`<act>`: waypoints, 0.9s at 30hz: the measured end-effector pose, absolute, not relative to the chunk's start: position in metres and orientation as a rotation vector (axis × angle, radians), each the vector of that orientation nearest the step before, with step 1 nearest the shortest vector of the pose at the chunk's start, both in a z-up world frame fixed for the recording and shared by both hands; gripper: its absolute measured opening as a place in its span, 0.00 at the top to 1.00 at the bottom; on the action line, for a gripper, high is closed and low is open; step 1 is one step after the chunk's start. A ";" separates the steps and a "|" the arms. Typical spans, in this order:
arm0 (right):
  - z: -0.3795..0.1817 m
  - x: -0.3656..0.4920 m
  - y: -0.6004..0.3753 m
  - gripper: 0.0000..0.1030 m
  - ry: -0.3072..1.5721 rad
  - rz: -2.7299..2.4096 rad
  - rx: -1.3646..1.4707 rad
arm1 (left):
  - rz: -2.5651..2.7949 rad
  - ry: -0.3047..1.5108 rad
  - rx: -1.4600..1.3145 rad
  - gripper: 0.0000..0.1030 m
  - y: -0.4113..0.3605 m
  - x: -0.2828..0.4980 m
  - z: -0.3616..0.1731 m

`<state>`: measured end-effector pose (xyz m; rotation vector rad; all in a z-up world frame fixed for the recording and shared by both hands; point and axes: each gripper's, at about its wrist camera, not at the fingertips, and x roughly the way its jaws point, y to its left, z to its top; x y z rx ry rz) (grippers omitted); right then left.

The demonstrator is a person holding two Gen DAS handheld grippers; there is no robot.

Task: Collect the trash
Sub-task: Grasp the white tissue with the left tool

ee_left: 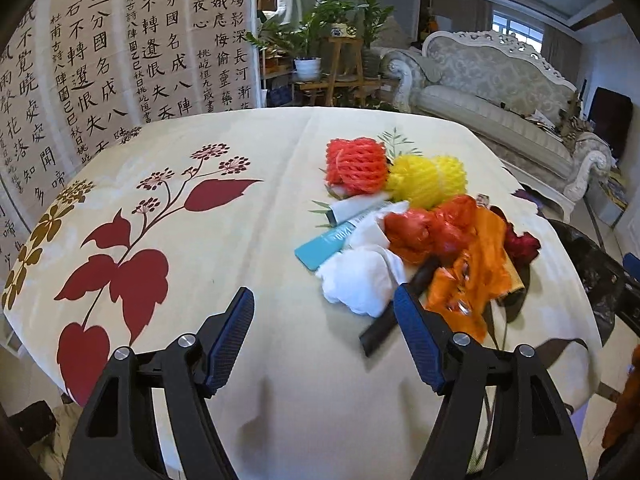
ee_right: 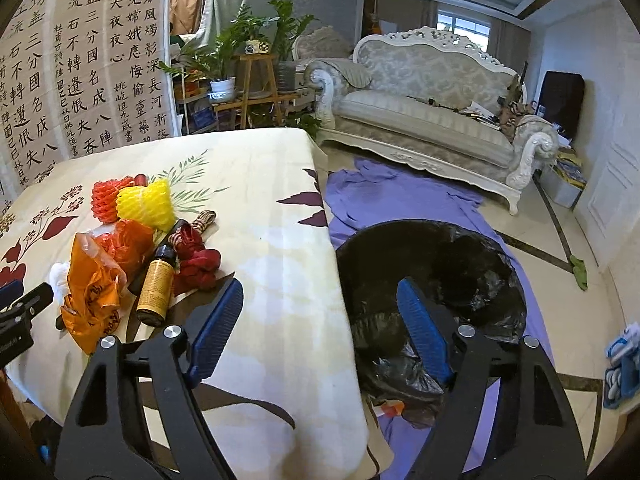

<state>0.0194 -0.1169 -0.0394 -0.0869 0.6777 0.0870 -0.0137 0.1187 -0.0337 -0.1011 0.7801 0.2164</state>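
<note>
A heap of trash lies on the flowered tablecloth (ee_left: 248,140): a red foam net (ee_left: 356,166), a yellow foam net (ee_left: 420,180), a white tissue (ee_left: 360,280), a teal box (ee_left: 324,246), a red-orange plastic bag (ee_left: 432,228) and an orange wrapper (ee_left: 476,280). A brown bottle (ee_right: 156,288) lies beside a dark red cloth knot (ee_right: 196,264). My left gripper (ee_left: 323,292) is open just short of the tissue, nothing between its fingers. My right gripper (ee_right: 320,282) is open and empty, straddling the table's right edge. A black-lined bin (ee_right: 440,272) stands on the floor beside that edge.
A purple sheet (ee_right: 400,196) covers the floor under the bin. A pale carved sofa (ee_right: 420,92) stands behind it. A calligraphy screen (ee_left: 120,40) and a wooden plant stand (ee_left: 340,68) rise past the table's far side.
</note>
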 end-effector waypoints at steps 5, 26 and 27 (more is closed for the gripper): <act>-0.042 0.022 -0.113 0.25 0.691 0.089 -0.097 | 0.192 0.789 -0.105 0.32 0.119 -0.002 -0.038; -0.043 0.018 -0.075 0.32 0.704 0.201 -0.096 | 0.164 0.797 -0.129 0.65 0.126 -0.017 -0.037; -0.042 0.016 -0.068 0.32 0.701 0.216 -0.100 | 0.174 0.791 -0.132 0.65 0.130 -0.020 -0.035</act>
